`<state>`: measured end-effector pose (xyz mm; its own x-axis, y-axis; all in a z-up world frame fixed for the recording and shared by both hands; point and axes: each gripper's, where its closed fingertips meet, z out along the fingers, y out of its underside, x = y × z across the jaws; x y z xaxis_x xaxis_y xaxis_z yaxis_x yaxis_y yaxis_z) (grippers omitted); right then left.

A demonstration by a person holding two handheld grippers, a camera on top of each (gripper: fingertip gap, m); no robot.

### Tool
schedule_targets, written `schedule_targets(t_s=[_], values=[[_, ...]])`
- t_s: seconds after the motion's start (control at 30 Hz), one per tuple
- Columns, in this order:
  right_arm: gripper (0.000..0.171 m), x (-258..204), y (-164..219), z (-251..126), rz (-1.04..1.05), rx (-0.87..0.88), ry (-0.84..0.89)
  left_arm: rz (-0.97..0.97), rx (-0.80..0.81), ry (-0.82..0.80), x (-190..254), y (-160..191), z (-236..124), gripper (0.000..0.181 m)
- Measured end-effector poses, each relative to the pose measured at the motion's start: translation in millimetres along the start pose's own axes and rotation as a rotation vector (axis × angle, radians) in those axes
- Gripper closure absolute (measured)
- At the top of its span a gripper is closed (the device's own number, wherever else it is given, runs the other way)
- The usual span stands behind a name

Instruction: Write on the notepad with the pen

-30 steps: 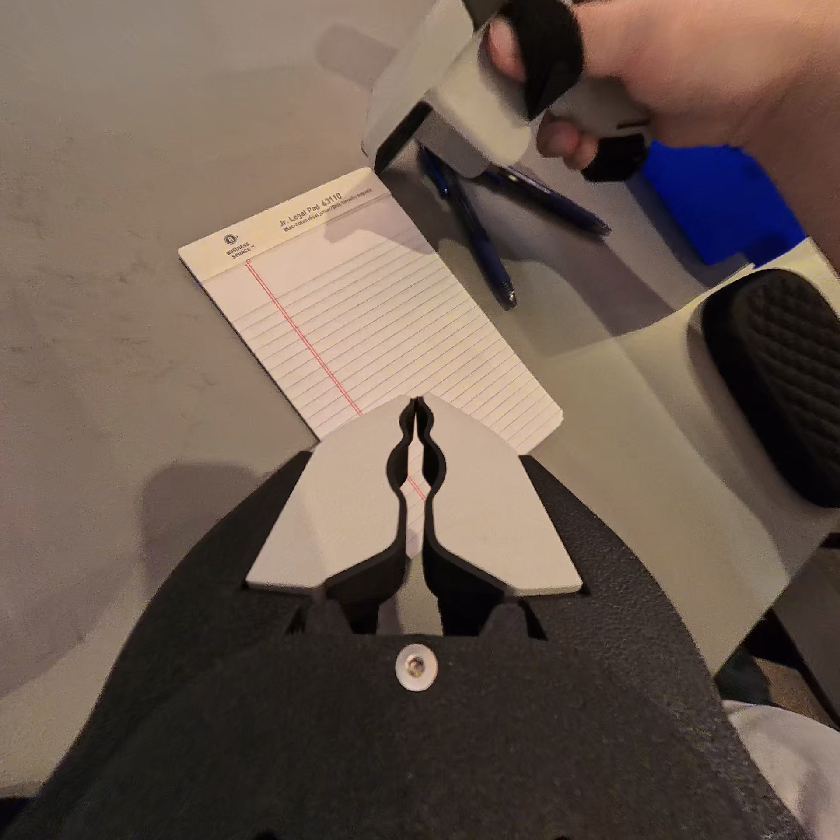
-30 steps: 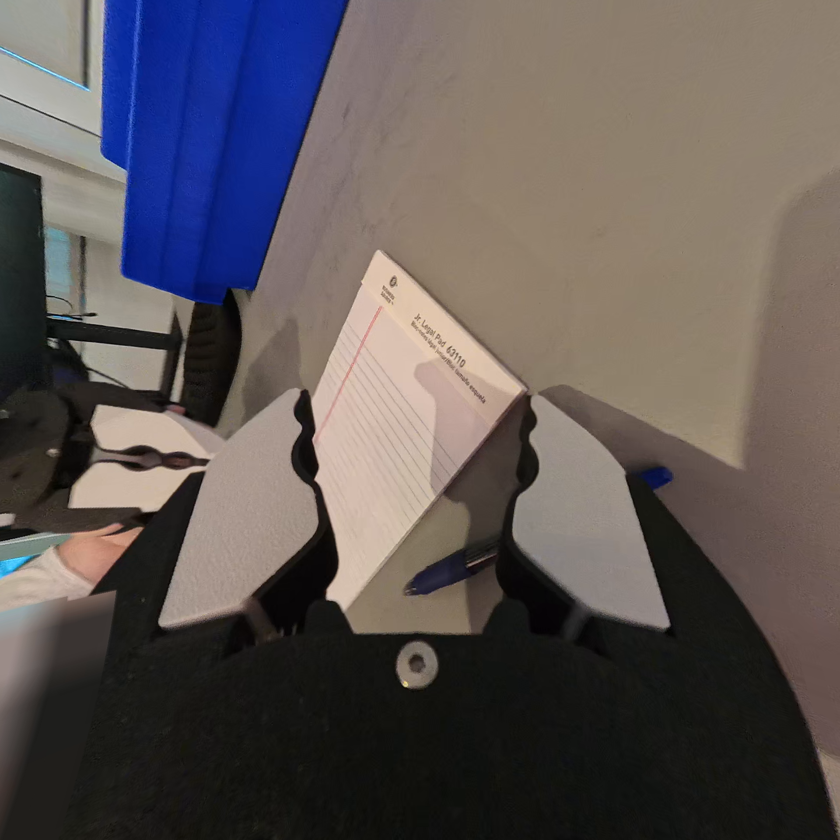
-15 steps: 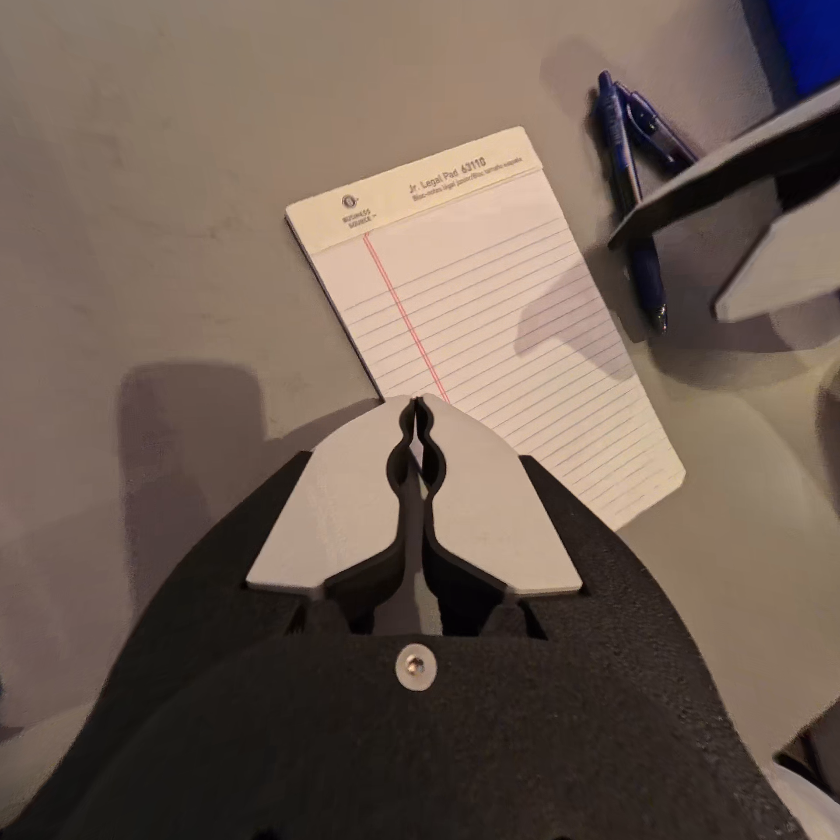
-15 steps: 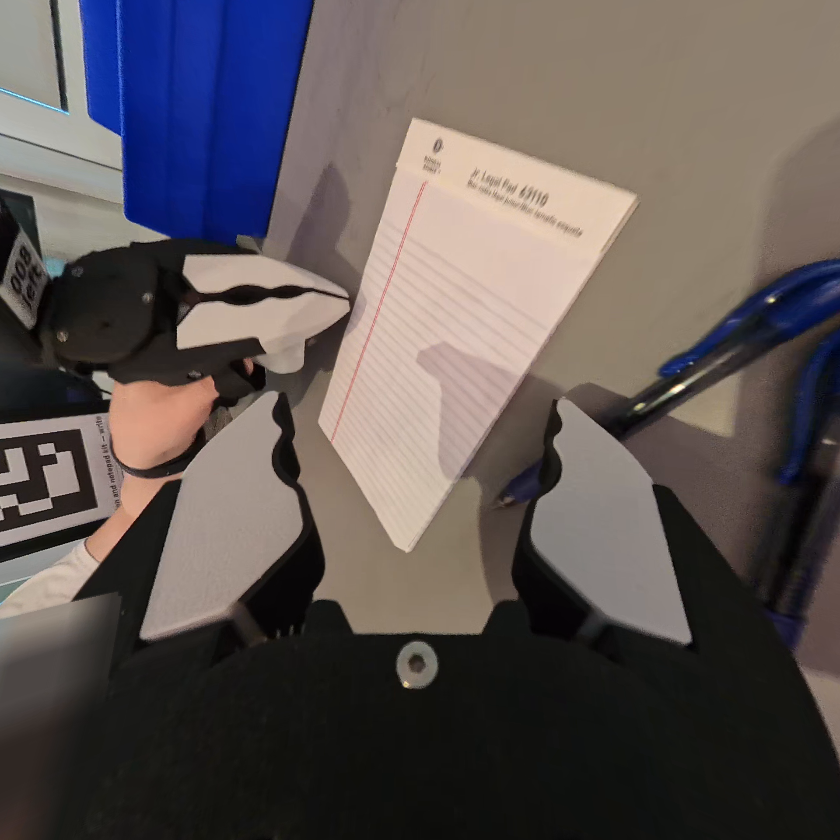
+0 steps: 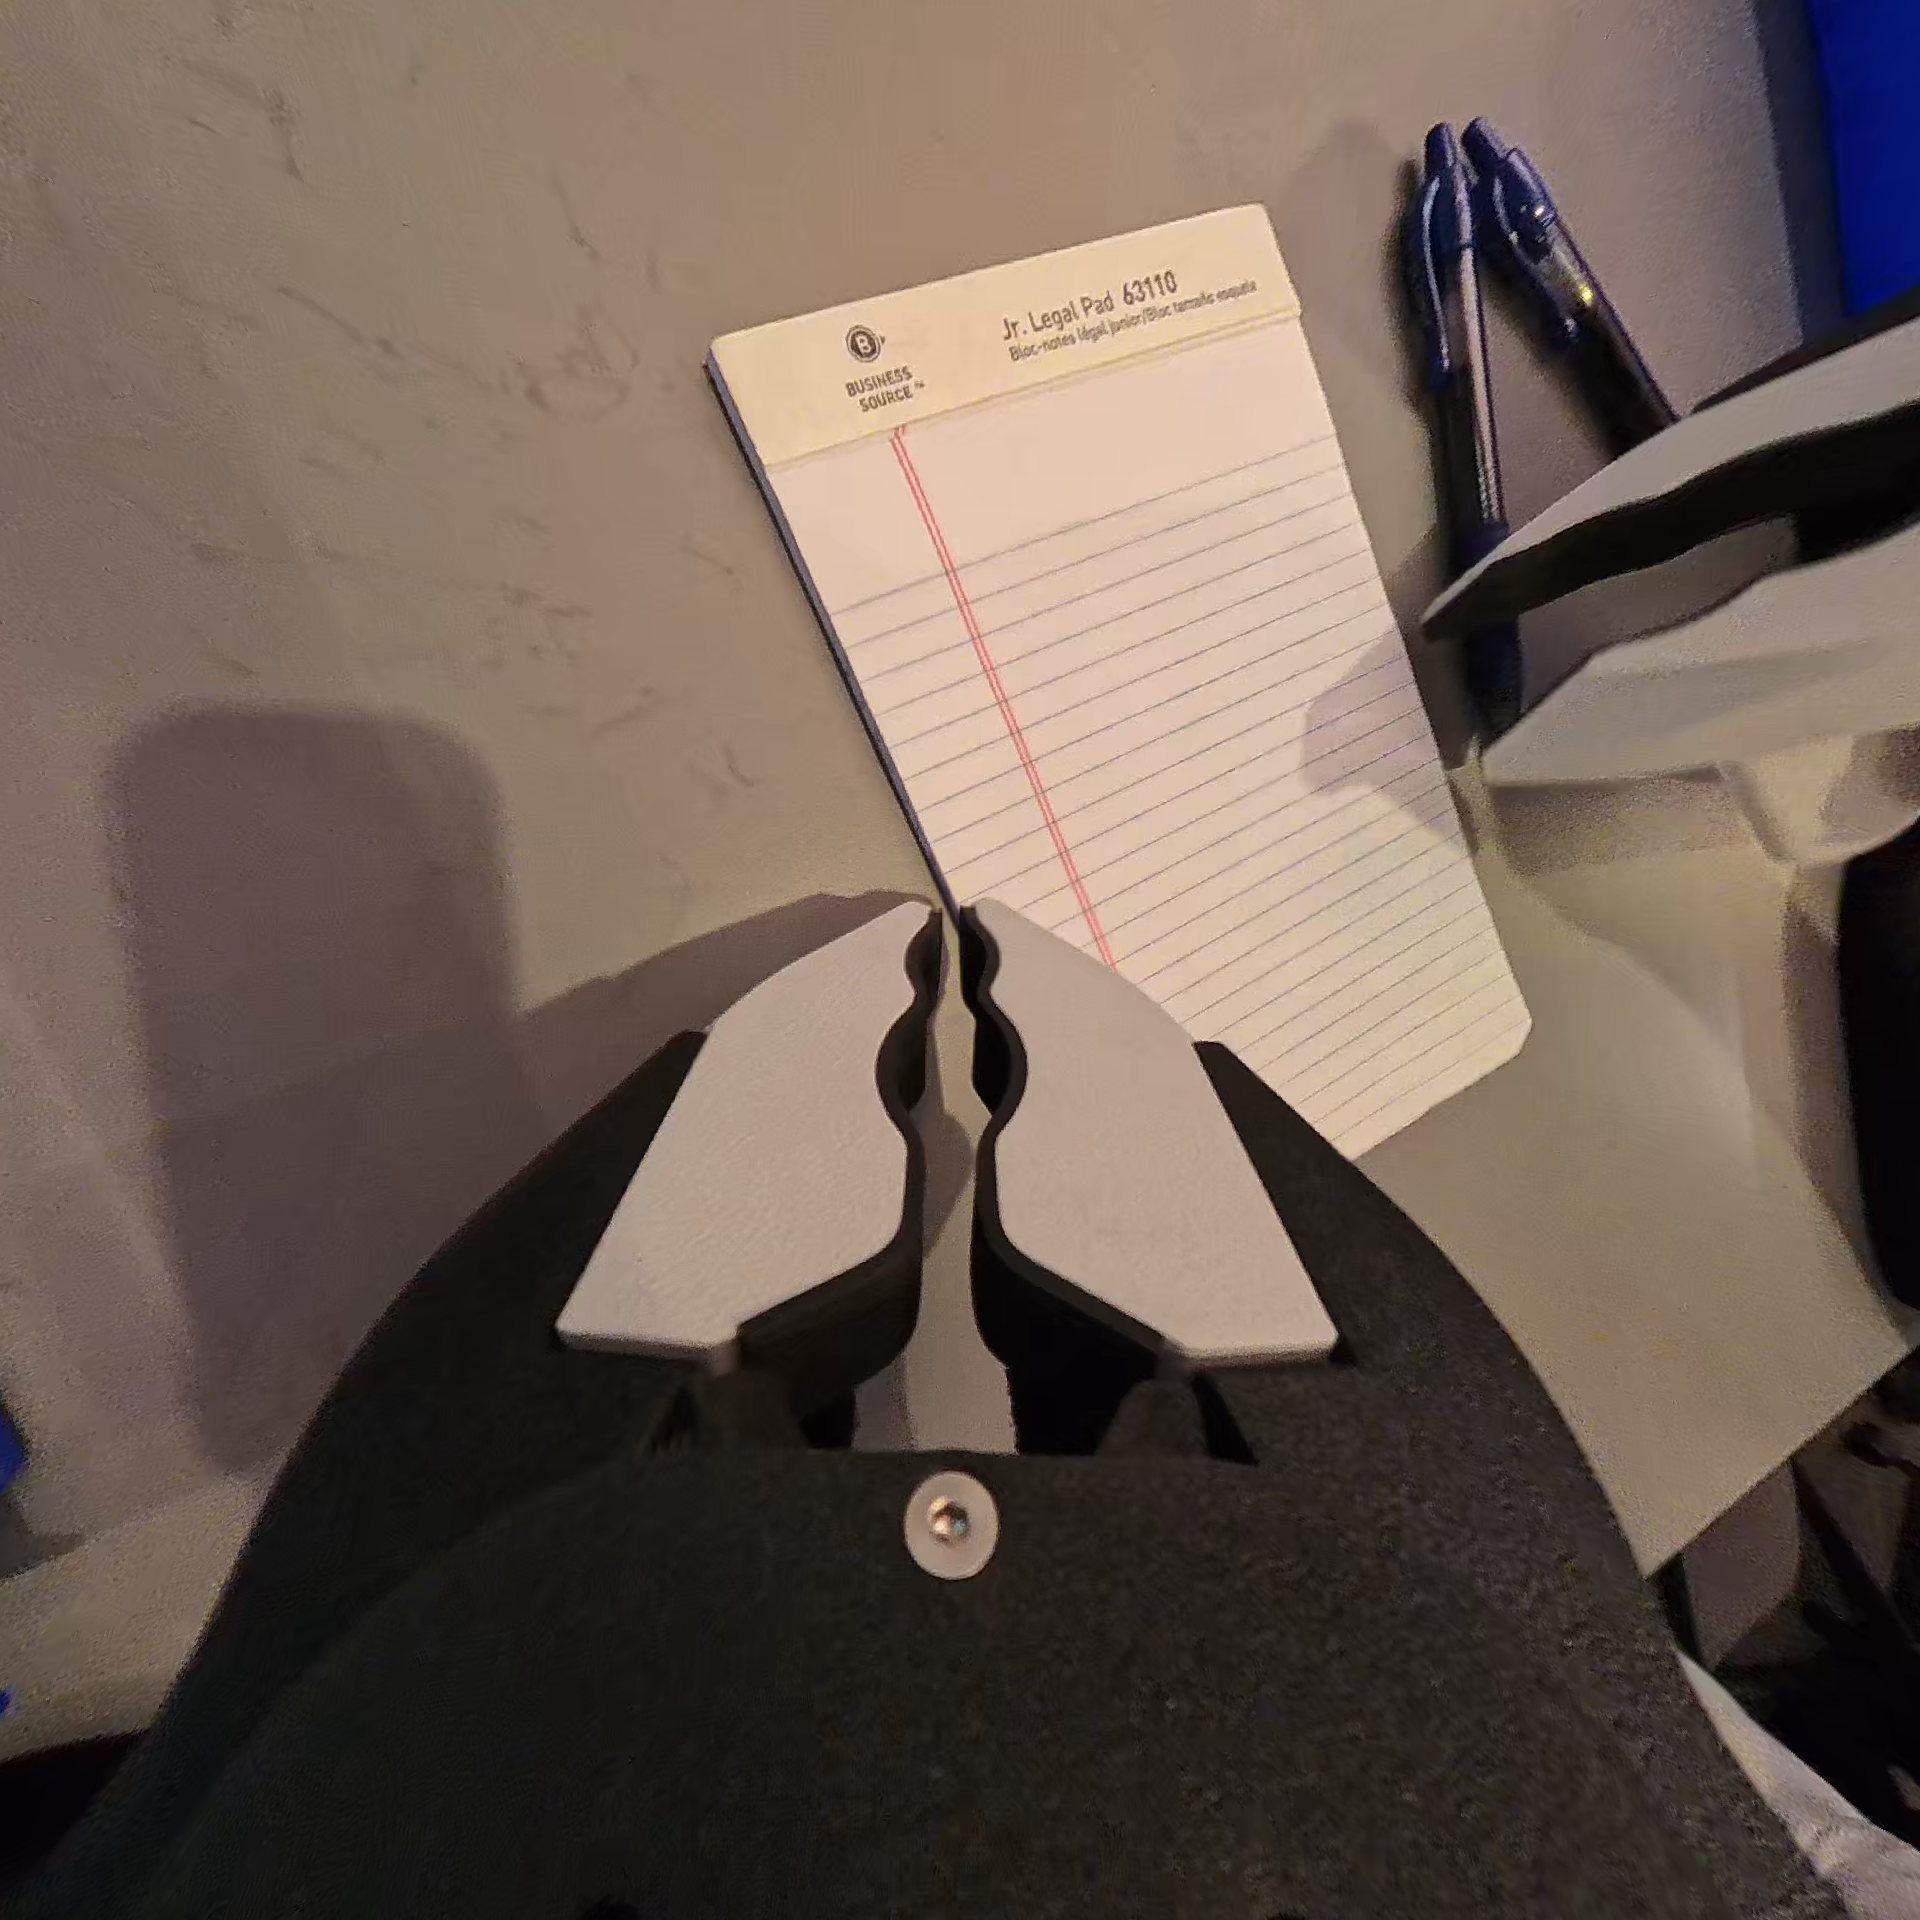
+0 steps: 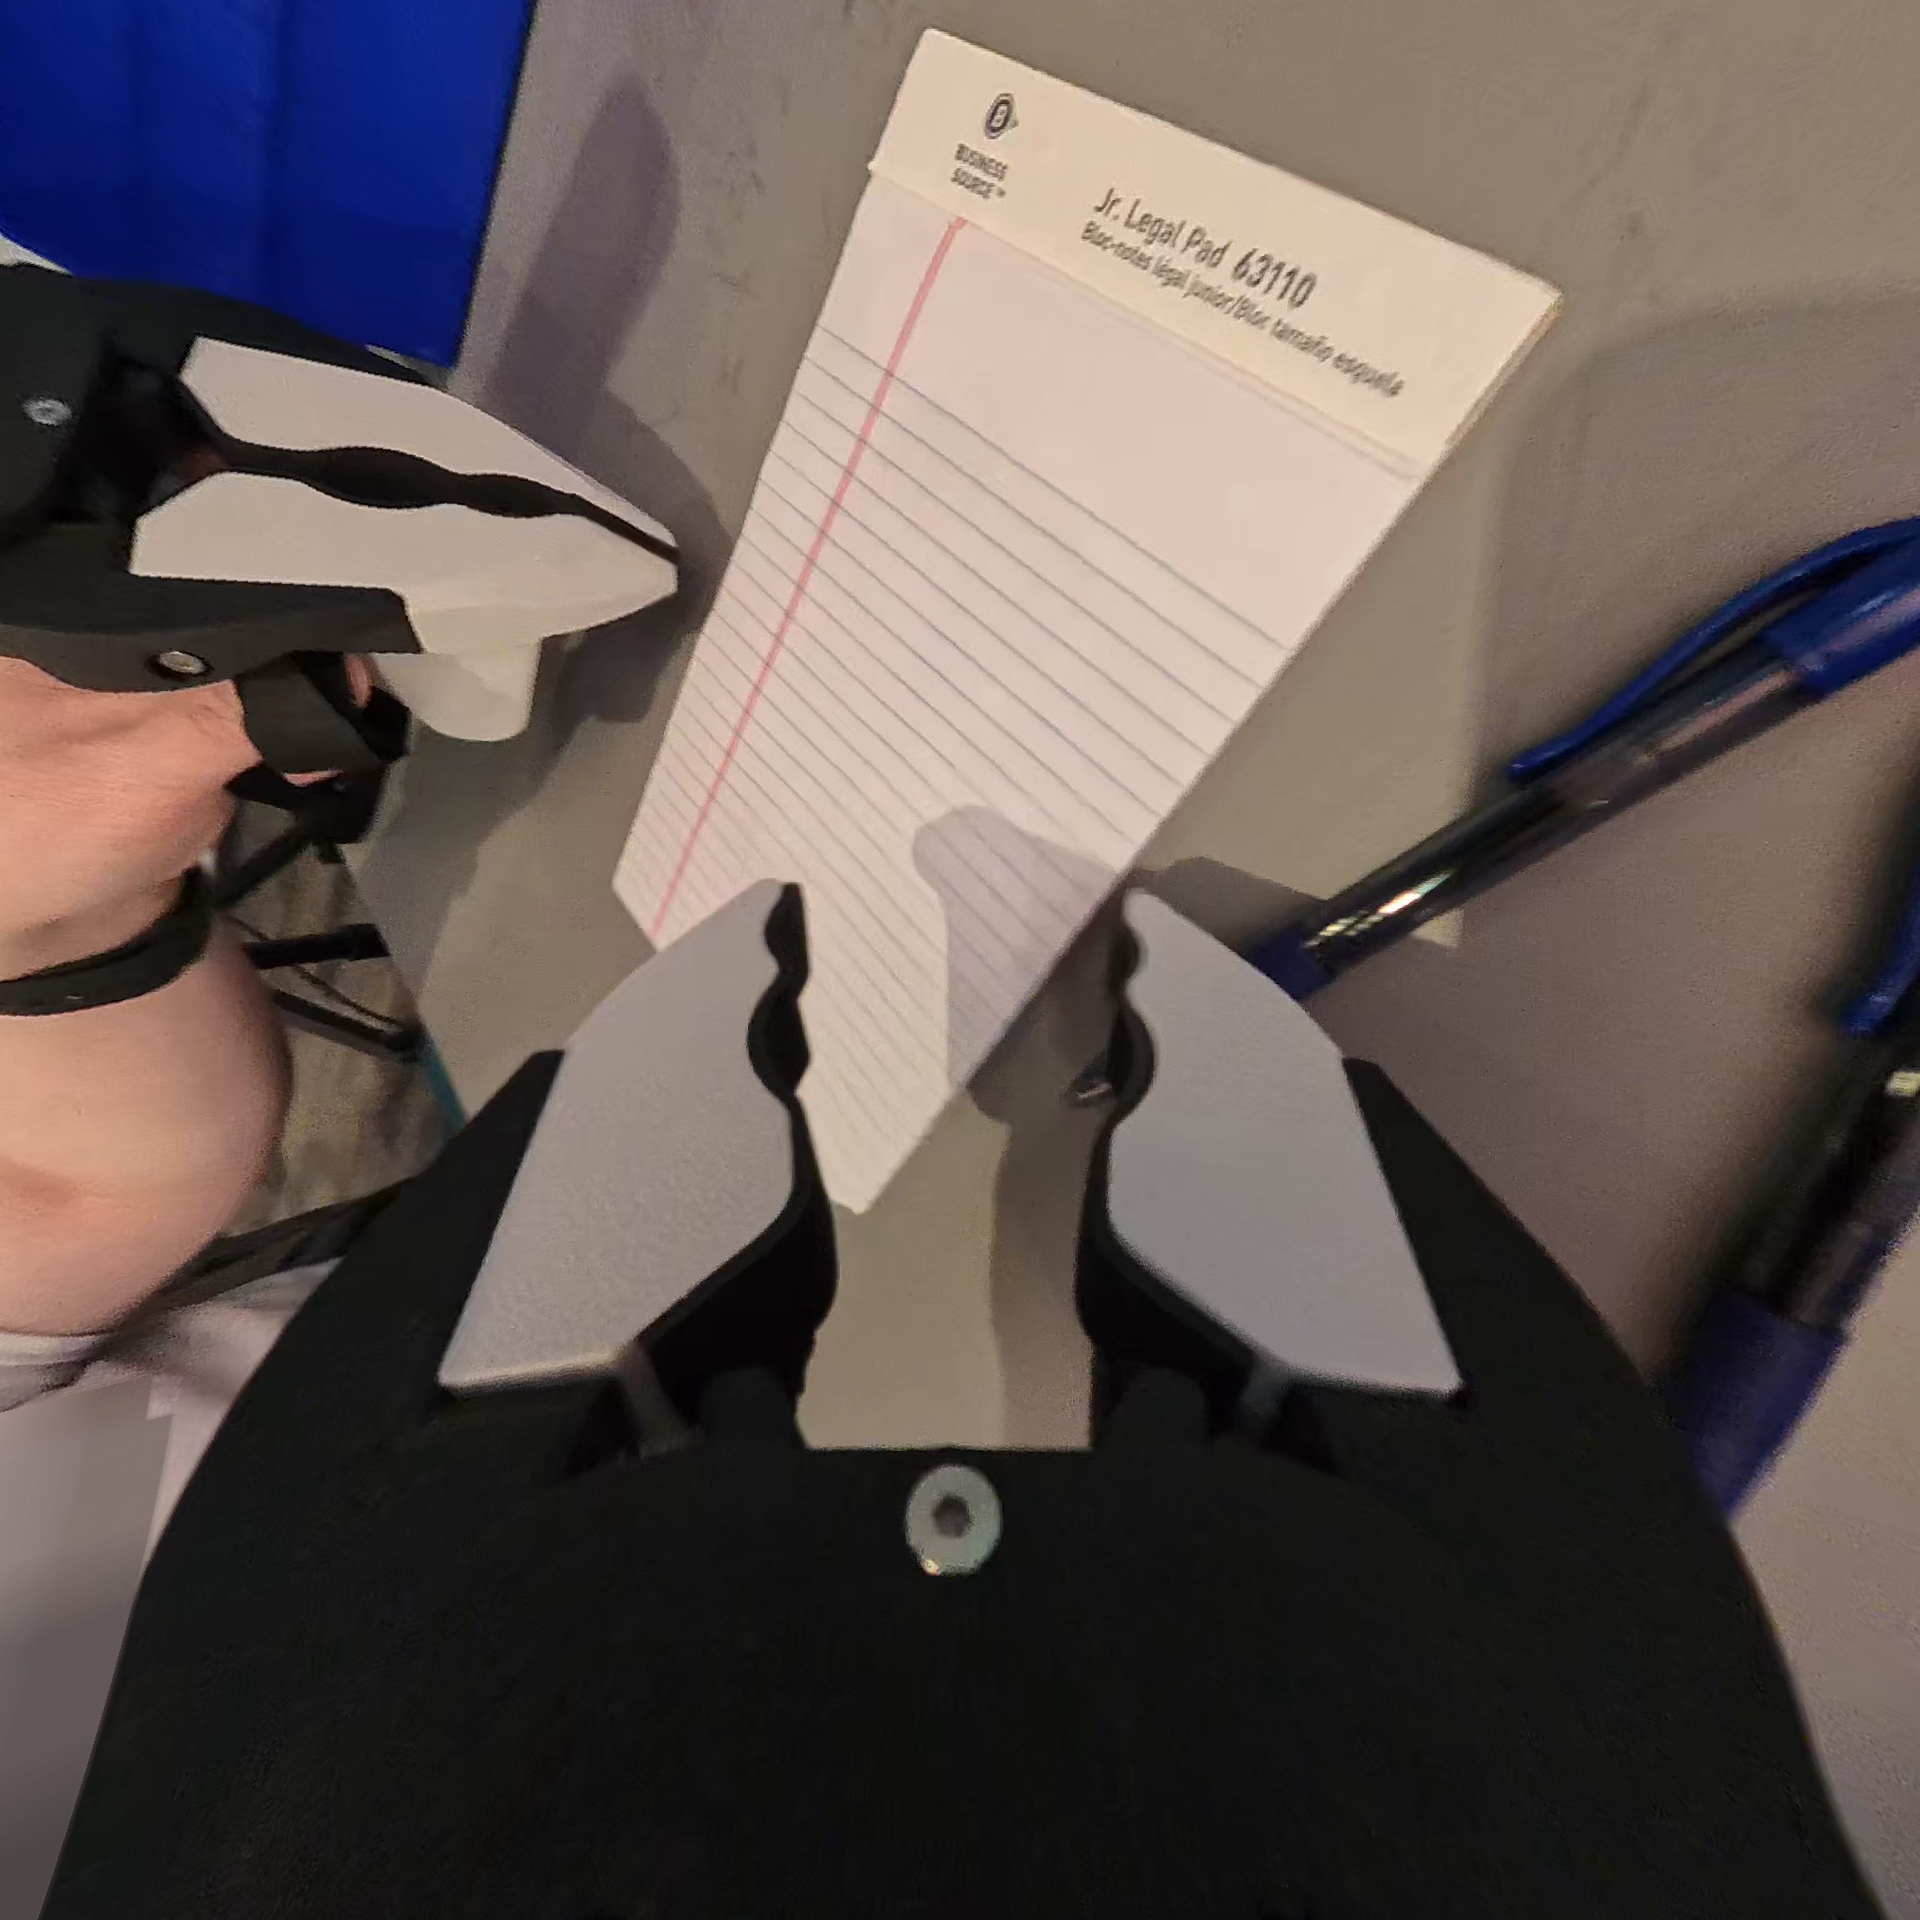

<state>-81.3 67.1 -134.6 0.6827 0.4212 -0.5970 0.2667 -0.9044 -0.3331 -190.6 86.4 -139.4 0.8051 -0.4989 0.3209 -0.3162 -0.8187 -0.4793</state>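
A white lined notepad (image 5: 1122,665) with a red margin line lies flat on the grey table; it also shows in the right wrist view (image 6: 1018,582). Two blue pens (image 5: 1470,416) lie just right of the pad, crossing near their far ends; they also show in the right wrist view (image 6: 1621,790). My left gripper (image 5: 951,914) is shut and empty, its tips over the pad's near left edge. My right gripper (image 6: 956,914) is open and empty over the pad's near right corner, with the pens to its right. The right gripper's fingers (image 5: 1683,499) cover the pens' near ends.
A blue object (image 6: 239,145) stands at the table's far side, also at the top right of the left wrist view (image 5: 1870,145). The left gripper (image 6: 395,520) and the hand holding it show left of the pad. Bare grey table (image 5: 364,416) lies left of the pad. There is about 12 cm between the tips of the two grippers.
Both grippers have moved so the pad sits closer and more centred. The right gripper's jaws have narrowed but stay open. The left gripper stays shut.
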Motion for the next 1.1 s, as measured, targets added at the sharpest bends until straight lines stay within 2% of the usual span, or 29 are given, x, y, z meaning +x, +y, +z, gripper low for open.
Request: schedule_targets(t_s=[0.07,0.13,0.17,0.47,0.57,0.73,0.93,1.1], values=[[0.135,12,-4,-5,-0.032,0.016,0.075,0.013,-0.006,-0.024,-2,0,0,0.179],[0.162,23,-6,-9,-0.058,0.004,0.145,0.022,-0.012,-0.047,-5,0,0,0.179],[0.169,28,-5,-9,-0.059,-0.007,0.174,0.025,-0.016,-0.057,-7,0,0,0.180],[0.171,36,-1,-5,-0.034,-0.071,0.224,0.017,-0.044,-0.086,-18,2,4,0.181],[0.165,33,-1,-3,-0.014,-0.055,0.194,-0.002,-0.049,-0.046,-16,4,6,0.181],[0.163,35,-2,-5,-0.023,-0.056,0.224,0.029,-0.073,-0.111,-23,3,6,0.181],[0.124,18,-10,-3,0.085,0.020,0.067,0.050,-0.137,-0.128,-14,1,12,0.181],[0.113,11,-15,-4,0.145,0.088,-0.019,0.106,-0.226,-0.191,-14,1,13,0.181]])
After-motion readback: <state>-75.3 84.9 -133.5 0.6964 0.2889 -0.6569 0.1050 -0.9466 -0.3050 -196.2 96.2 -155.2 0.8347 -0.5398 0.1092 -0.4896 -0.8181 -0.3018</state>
